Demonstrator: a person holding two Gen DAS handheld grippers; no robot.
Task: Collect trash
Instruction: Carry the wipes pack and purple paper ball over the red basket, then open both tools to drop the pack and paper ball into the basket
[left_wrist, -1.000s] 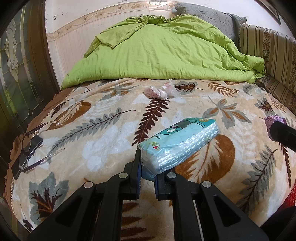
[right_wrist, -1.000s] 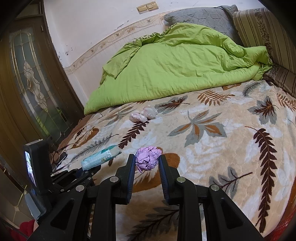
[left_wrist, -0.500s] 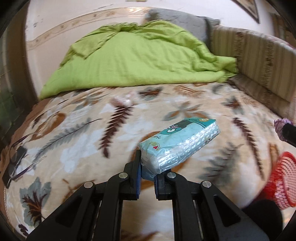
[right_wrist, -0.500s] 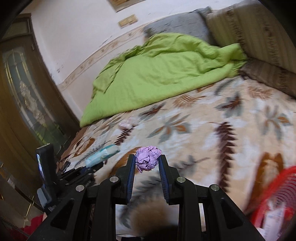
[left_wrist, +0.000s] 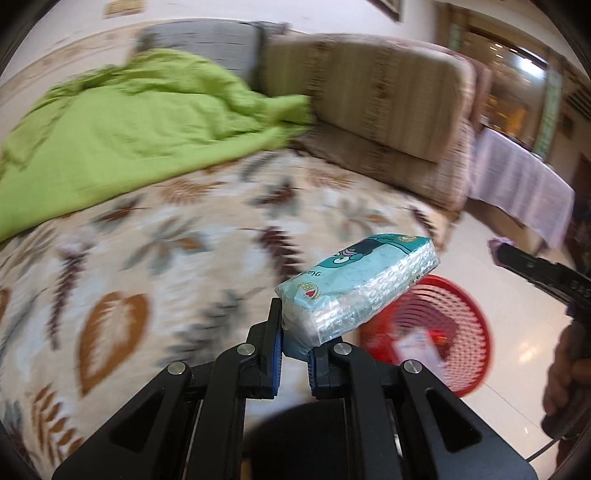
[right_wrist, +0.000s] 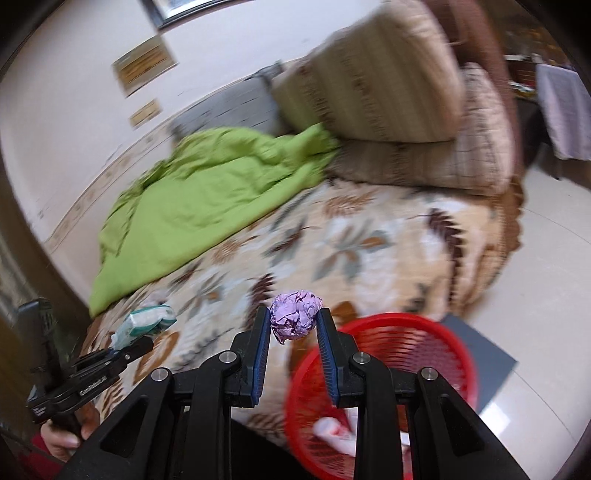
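Nearest the lens in the left wrist view, the left gripper (left_wrist: 295, 350) has its jaws pinching one short end of a tissue pack (left_wrist: 356, 286), which juts up and to the right at centre frame, unsupported along most of its length. Because the hold is on the end only, the pack could pivot or slip out if swung sharply, and might land on the bed (left_wrist: 155, 258) or the tiled floor (left_wrist: 517, 314) rather than in the red basket (left_wrist: 454, 332), which sits at lower right, partly behind the pack. In the right wrist view, the right gripper (right_wrist: 294, 343) has its jaws pressed on a crumpled purple paper ball (right_wrist: 294, 317) at lower centre, with the same basket (right_wrist: 424, 332) below and to its right, already holding some pale scraps. The ball is light and held by its sides; let go before it is over the rim, it may bounce off or fall short. Farther back, at upper left, a green quilt (right_wrist: 207, 195) lies against striped cushions (right_wrist: 388, 85). Background blur makes finer detail uncertain.
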